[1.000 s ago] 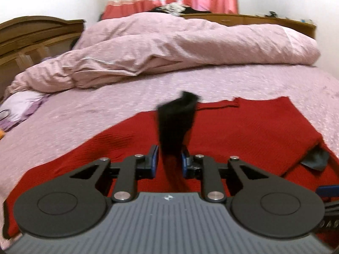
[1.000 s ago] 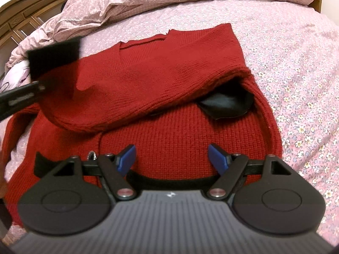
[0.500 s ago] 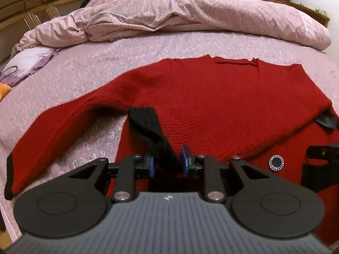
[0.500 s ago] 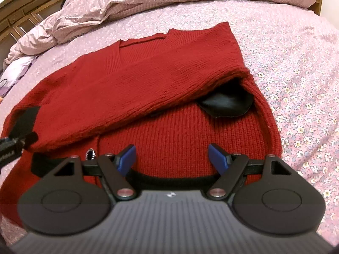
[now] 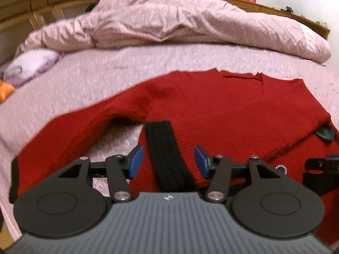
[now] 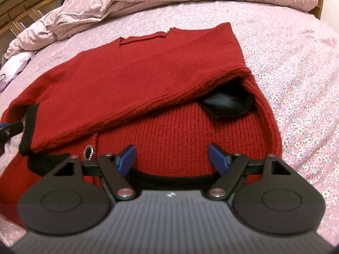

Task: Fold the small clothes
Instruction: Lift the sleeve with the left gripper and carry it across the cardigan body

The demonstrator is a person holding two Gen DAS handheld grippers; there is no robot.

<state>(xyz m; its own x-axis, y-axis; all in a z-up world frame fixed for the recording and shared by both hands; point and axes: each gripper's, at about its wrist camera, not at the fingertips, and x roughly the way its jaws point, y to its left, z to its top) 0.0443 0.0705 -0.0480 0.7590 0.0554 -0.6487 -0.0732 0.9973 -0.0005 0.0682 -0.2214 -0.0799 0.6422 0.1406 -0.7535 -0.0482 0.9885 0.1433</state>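
Between left fingers (image 5: 137, 160): black cuff (image 5: 163, 146), untouched | opening | right fingers (image 6: 218, 157) open

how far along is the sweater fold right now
Done: one sleeve of the red sweater lies folded across the body, its black cuff on the knit.

In hand: nothing. The left claw is opening, pads clear of the cuff; the right claw is open.

Left: the other sleeve, spread on the bed.

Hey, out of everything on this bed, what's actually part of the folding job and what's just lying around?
Part of the job:
- red knit cardigan
- its black sleeve cuff
- left gripper, jaws opening around the cuff
- right gripper

Lying about:
- pink quilt
- lilac cloth
- wooden headboard
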